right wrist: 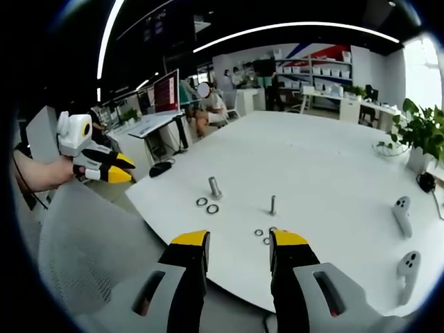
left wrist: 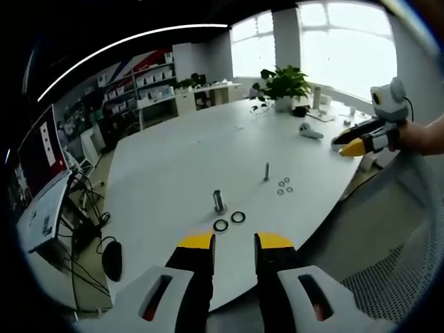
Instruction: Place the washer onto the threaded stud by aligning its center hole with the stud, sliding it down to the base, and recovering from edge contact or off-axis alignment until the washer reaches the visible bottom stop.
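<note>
Two grippers, both with jaws spread and holding nothing: left gripper [left wrist: 233, 241], right gripper [right wrist: 239, 240]. Beyond, washers [left wrist: 229, 221] lie flat beside the stud [left wrist: 218, 200] at frame centre (tiny, thin): a grab may skid them across the table [left wrist: 173, 159].

Right hand-held gripper [right wrist: 238, 244]: jaws apart, nothing between, over near edge of white counter [right wrist: 312, 152]. Ahead: thick stud [right wrist: 215, 187] upright, 2 large washers [right wrist: 207, 205] just beside base. Thin stud [right wrist: 272, 205] to its right, small washers [right wrist: 263, 236] near. Left hand-held gripper [right wrist: 119, 169] off counter's edge, far left. 2 white controllers [right wrist: 402, 216] at right.
</note>
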